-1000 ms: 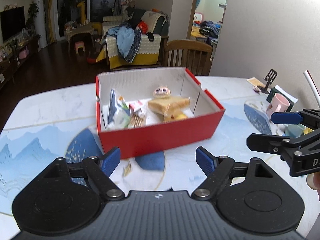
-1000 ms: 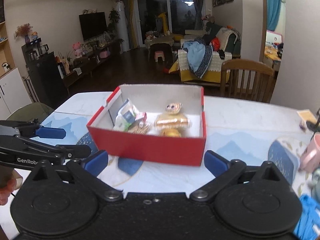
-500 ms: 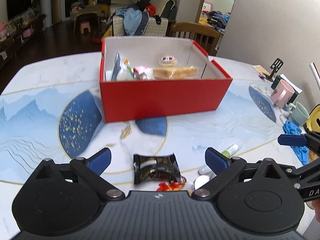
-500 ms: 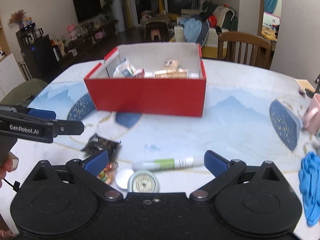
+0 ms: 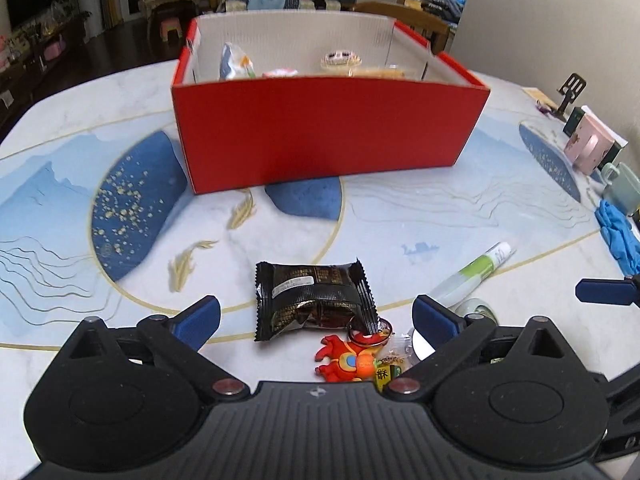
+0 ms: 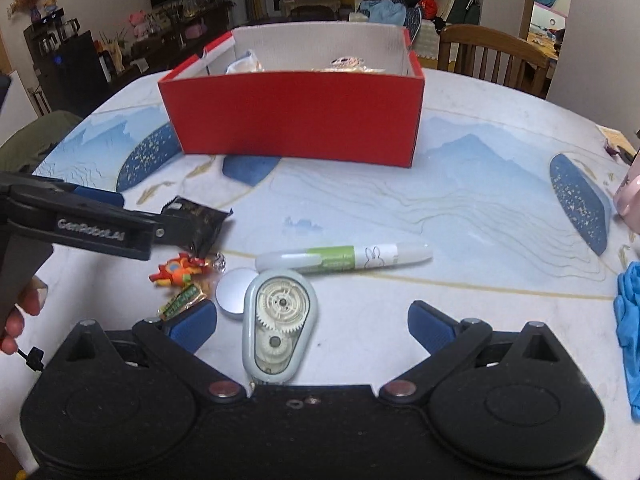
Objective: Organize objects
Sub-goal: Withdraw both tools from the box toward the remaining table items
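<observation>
Both sets of jaws are sitting wide open right now with nothing between them. So the left gripper [image 5: 316, 318] is hovering low over the table [image 5: 420, 216], and the black snack packet [image 5: 316, 300] is lying flat right in front of it, roughly lined up with the gap between the blue pads. Just beside the packet's near corner, an orange cartoon keychain [image 5: 346, 362] is lying with its metal ring touching the wrapper, and a small green-and-yellow candy [image 5: 386, 372] is tucked next to that. The right gripper [image 6: 312, 324] is hanging over a pale correction tape dispenser [image 6: 280, 326], which is lying between its pads but not touching either one. A round silver lid [image 6: 234, 292] is sitting just beside the dispenser on its left, and a green-and-white tube with a bunny on it [image 6: 344, 258] is lying crosswise just past them. Further back, the red box [image 6: 296, 118] is standing open with a few snack bags and wrapped bread poking up inside, well apart from the loose stuff. Over on the right edge a blue cloth [image 5: 618, 236] is bunched up near a pink mug [image 5: 588, 150].
</observation>
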A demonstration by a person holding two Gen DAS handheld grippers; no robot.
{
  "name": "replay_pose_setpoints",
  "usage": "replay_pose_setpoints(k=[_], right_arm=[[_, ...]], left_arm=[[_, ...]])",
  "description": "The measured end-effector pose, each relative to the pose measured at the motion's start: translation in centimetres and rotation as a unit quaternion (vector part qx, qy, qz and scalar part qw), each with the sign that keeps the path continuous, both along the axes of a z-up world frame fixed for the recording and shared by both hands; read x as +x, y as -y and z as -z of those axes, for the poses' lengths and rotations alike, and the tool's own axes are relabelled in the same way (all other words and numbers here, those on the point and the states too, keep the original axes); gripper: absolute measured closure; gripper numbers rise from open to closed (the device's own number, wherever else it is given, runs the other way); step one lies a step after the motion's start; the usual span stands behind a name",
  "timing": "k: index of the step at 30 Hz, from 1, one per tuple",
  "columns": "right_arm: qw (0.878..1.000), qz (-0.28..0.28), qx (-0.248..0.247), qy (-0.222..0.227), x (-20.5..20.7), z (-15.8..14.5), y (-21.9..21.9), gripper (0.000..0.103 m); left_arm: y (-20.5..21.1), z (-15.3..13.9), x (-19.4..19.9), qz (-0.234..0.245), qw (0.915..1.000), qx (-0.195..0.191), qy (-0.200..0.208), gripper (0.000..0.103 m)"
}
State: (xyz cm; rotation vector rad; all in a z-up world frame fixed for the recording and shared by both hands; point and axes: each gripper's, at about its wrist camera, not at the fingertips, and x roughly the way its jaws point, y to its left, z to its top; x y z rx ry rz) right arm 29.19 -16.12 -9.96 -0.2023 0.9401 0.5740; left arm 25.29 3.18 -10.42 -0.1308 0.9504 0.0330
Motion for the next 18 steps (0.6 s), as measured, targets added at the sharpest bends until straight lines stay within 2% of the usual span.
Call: replay_pose_setpoints(k=[8,18], right_arm=[[1.0,-0.015,-0.013,-0.02,0.0,1.7,-0.9,0.002],[0.998,-0.027,-0.024,-0.045,0.4,3.1,-2.0,0.005]], left_arm=[[0.6,1.7,2.0,0.008,0.9992,0.034,-0.02,0.0],[0.4,3.5,3.4,0.007,0.9979,0.044,-0.047,0.0]])
